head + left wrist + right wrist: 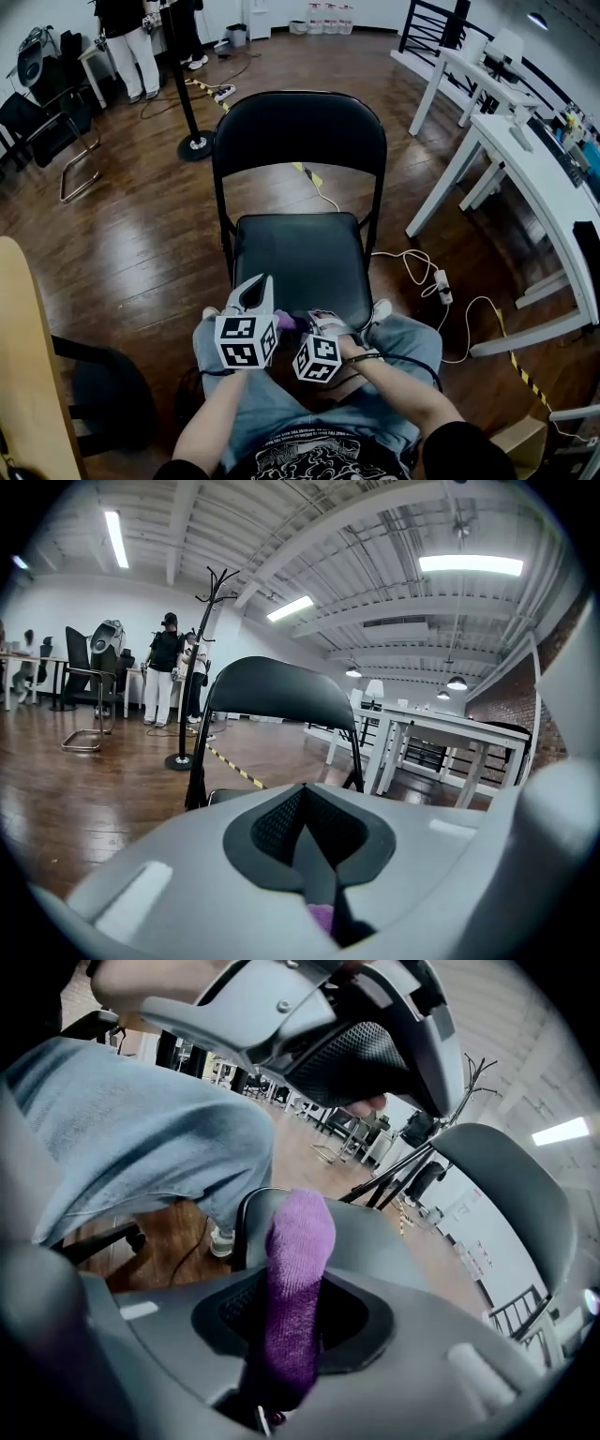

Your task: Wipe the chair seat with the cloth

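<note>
A black folding chair (298,141) stands in front of me, its seat (300,253) bare; its backrest (272,688) also shows in the left gripper view. Both grippers hang over my knees at the seat's front edge. My right gripper (314,326) (291,1335) is shut on a purple cloth (298,1260), which sticks out past the jaws toward the seat (375,1232). A bit of that cloth (284,323) shows between the grippers. My left gripper (260,289) (305,803) points up and forward, jaws together with nothing between them; a purple scrap (323,916) shows below them. The left gripper (366,1049) hovers above the cloth.
White tables (525,159) line the right side. Cables and a power strip (441,281) lie on the wood floor right of the chair. A coat stand base (195,145) and people (127,37) are behind it. A wooden panel (28,356) stands at my left.
</note>
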Demonstrator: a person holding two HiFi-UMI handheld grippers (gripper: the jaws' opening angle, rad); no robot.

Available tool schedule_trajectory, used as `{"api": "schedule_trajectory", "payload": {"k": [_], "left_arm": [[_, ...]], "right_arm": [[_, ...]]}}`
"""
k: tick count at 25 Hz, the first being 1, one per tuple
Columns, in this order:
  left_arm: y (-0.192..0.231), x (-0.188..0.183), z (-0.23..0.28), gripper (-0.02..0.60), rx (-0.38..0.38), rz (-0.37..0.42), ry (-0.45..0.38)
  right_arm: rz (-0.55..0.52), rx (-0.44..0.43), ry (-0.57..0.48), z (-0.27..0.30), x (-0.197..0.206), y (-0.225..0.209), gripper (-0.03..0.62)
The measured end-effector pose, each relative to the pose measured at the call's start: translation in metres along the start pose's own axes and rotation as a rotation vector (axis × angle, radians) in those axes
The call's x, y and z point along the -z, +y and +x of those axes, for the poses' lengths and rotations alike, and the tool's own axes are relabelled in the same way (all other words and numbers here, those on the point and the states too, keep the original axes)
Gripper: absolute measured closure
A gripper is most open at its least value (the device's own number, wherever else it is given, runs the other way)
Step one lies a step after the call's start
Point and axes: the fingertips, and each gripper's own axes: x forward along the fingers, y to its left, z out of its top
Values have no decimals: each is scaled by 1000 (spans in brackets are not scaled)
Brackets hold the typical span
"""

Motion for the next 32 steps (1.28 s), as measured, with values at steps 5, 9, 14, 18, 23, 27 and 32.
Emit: {"api": "schedule_trajectory", "payload": {"k": [5,9,14,18,23,27,32], "left_arm": [[-4,-2,3,577,12,-3,0],[-9,-9,10,577,25,-7,-13],[-16,-18,24,577,53,-5,-24],[-19,-18,37,577,75,11,-7],[-20,-19,49,577,96,-49,18],[-20,-14,59,577,105,-66,37],[-22,3,69,577,114,-53,95]], "right_arm": [[-6,15,-15,-6,-5,-16,484],[4,65,-24,-12,-5,-64,484],[14,143,-8,-11,1,-139,484],[33,203,23,-2,9,-198,484],[97,219,64,21,39,-248,484],[49,231,130,46,66,-273,484],[-3,236,196,78,87,-294,484]]}}
